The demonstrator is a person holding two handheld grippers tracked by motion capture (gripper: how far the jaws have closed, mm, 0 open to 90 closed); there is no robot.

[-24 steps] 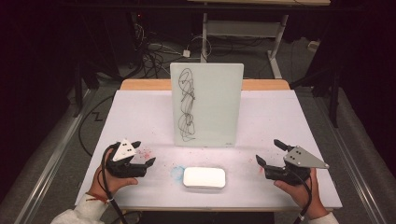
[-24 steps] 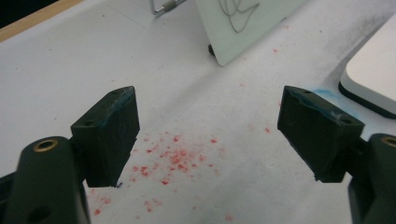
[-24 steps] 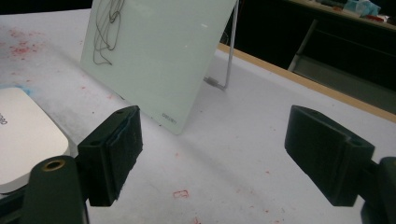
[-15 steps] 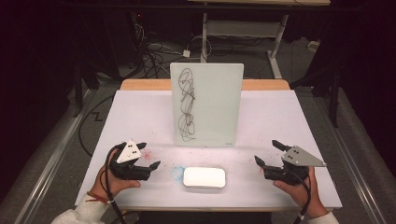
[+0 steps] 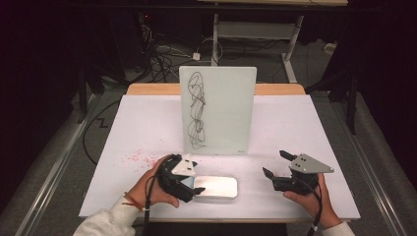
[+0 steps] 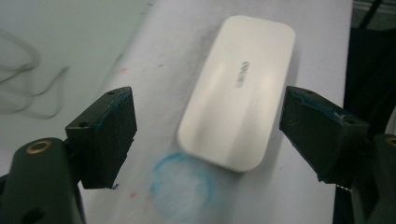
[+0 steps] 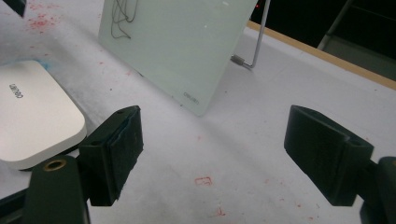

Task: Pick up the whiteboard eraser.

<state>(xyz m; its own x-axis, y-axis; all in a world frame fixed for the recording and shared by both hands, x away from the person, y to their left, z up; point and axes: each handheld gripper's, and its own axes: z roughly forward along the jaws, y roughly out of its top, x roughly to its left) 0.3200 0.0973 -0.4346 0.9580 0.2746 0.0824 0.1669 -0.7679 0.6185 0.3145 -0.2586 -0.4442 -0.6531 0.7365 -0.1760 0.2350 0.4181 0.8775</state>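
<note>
A white glass board [image 5: 218, 110] with a black scribble stands upright mid-table. In front of it lies a white rectangular eraser block [image 5: 219, 187]. My left gripper [image 5: 195, 176] is at the block's left end, open. In the left gripper view the block [image 6: 240, 88] lies lengthwise between and just beyond the two spread jaws of my left gripper [image 6: 210, 135]. My right gripper [image 5: 274, 163] is open above bare table to the block's right. In its own view my right gripper [image 7: 212, 149] holds nothing, with the block [image 7: 32, 116] at the left and the board [image 7: 187, 42] ahead.
The white table [image 5: 305, 128] has red marker specks [image 5: 133, 157] at the front left and a blue smudged ring [image 6: 180, 189] just short of the block. A metal stand leg [image 7: 254, 46] props the board from behind. Cables and dark floor surround the table.
My left gripper has moved right along the table's front, from well left of the block up to its left end. The right gripper has stayed almost still.
</note>
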